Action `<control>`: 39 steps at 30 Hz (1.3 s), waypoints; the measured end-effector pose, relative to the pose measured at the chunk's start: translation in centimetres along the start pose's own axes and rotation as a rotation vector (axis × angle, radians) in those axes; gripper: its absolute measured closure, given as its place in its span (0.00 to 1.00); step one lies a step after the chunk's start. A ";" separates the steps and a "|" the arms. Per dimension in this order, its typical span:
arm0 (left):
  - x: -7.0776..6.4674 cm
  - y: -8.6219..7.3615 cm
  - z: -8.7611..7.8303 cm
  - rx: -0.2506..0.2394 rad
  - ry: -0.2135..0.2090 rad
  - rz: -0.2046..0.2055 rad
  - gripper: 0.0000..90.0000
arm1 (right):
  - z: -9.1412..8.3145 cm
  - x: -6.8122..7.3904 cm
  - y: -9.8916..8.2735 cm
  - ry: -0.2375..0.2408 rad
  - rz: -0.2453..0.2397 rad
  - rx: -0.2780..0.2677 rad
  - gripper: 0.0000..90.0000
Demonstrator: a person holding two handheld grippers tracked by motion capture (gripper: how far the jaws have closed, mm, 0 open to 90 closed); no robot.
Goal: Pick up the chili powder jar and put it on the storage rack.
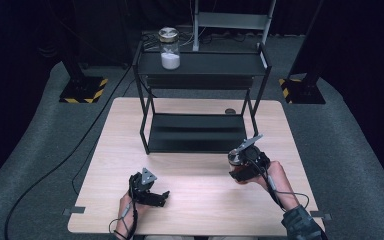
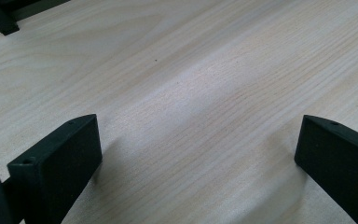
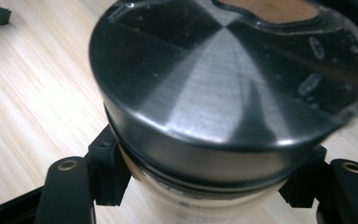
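Note:
My right gripper (image 1: 241,161) is shut on a jar (image 1: 235,158) with a dark brushed-metal lid (image 3: 228,84), held just in front of the black rack's lower shelf (image 1: 195,132). In the right gripper view the jaws clamp the jar's pale body under the lid from both sides. My left gripper (image 1: 161,196) rests low over the wooden table (image 1: 200,200) near its front edge. It is open, with its jaws wide apart and only bare wood between them (image 2: 198,135). A second glass jar (image 1: 170,50), partly filled with white powder, stands on the rack's top shelf (image 1: 215,64) at the left.
The two-tier black rack stands at the back middle of the table, one foot (image 2: 0,18) showing in the left gripper view. A small dark round disc (image 1: 230,111) lies behind the rack on the right. Cables trail over the grey floor (image 1: 40,150).

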State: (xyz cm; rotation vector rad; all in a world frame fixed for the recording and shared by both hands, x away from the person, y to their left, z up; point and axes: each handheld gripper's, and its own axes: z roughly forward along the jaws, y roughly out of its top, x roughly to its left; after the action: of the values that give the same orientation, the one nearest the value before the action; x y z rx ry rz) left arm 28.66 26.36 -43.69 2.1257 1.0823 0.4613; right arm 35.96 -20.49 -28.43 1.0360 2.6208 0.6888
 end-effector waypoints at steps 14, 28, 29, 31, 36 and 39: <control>0.0 0.0 0.0 0.000 0.000 0.000 0.00 | -1.0 -0.6 2.9 -0.038 -0.024 0.013 0.34; 0.0 0.0 0.0 0.000 0.000 0.000 0.00 | -2.5 -1.0 5.8 -0.070 -0.049 0.023 0.34; 0.0 0.0 0.0 0.000 0.000 0.000 0.00 | -2.6 -1.0 6.0 -0.073 -0.051 0.025 0.34; 0.0 0.0 0.0 0.000 0.000 0.000 0.00 | -2.8 -1.0 6.3 -0.075 -0.053 0.028 0.34; 0.0 0.0 0.0 0.000 0.000 -0.001 0.00 | -3.2 -1.1 7.2 -0.083 -0.058 0.042 0.34; 0.0 0.0 0.0 0.000 -0.001 0.000 0.00 | -3.4 -1.3 7.5 -0.087 -0.062 0.047 0.34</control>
State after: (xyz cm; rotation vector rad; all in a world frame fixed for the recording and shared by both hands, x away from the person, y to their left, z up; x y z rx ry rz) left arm 28.67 26.37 -43.68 2.1257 1.0825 0.4604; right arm 39.96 -17.71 -21.63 0.9707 2.5936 0.5574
